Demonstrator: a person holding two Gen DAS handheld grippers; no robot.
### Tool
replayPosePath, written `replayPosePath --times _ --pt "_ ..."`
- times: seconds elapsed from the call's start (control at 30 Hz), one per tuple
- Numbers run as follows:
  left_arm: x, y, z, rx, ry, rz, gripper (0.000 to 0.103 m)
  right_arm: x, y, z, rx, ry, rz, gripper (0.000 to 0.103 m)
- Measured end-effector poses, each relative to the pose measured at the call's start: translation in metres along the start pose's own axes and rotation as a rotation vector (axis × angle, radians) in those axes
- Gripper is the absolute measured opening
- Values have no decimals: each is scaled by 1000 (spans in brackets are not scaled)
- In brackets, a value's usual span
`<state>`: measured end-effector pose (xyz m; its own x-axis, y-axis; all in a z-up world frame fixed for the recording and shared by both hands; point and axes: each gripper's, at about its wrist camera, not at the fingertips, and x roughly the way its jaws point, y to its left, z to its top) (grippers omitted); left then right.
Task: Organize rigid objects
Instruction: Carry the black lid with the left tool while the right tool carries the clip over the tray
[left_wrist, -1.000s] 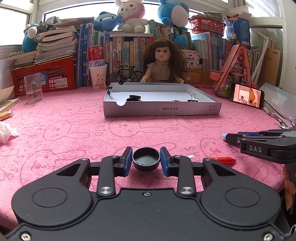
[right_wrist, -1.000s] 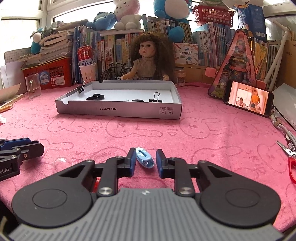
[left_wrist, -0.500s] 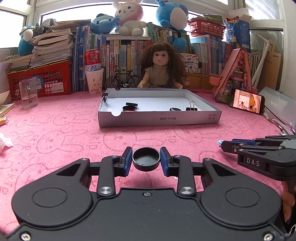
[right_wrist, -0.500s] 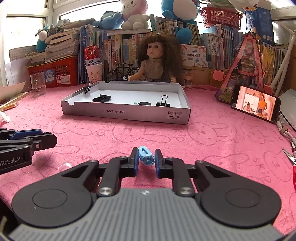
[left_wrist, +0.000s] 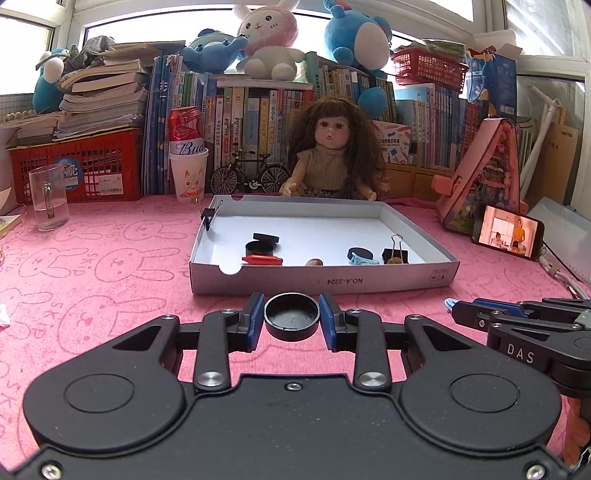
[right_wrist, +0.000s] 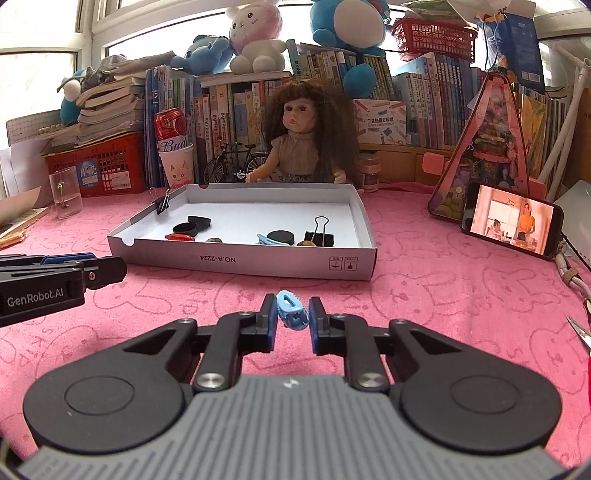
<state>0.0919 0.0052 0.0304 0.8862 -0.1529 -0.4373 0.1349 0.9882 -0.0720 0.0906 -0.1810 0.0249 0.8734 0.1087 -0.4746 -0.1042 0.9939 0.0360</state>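
Note:
My left gripper (left_wrist: 291, 320) is shut on a round black cap (left_wrist: 291, 318) and holds it above the pink cloth, just in front of the white box lid (left_wrist: 325, 284). My right gripper (right_wrist: 292, 316) is shut on a light blue hair clip (right_wrist: 291, 314), lifted short of the same lid (right_wrist: 258, 263). The lid holds black caps (left_wrist: 263, 243), a red piece (left_wrist: 261, 260), a blue clip (left_wrist: 364, 260), a black binder clip (left_wrist: 396, 254) and small brown bits. The right gripper shows at the right of the left wrist view (left_wrist: 454, 308).
A doll (left_wrist: 332, 155), a toy bicycle (left_wrist: 251, 177), a cup with a red can (left_wrist: 187, 170), a glass mug (left_wrist: 48, 201), books and a red crate (left_wrist: 77, 170) stand behind the lid. A phone (left_wrist: 508, 230) leans at the right. Scissors (right_wrist: 581, 332) lie at the far right.
Both grippers rose from the cloth with the cap and the hair clip and moved closer to the box lid. More of the lid's inside now shows.

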Motion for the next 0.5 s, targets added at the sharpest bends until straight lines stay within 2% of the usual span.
replayPosePath --times 0.5 --pt "44 1 33 -32 -3 13 30 31 -12 31 47 -8 -16 22"
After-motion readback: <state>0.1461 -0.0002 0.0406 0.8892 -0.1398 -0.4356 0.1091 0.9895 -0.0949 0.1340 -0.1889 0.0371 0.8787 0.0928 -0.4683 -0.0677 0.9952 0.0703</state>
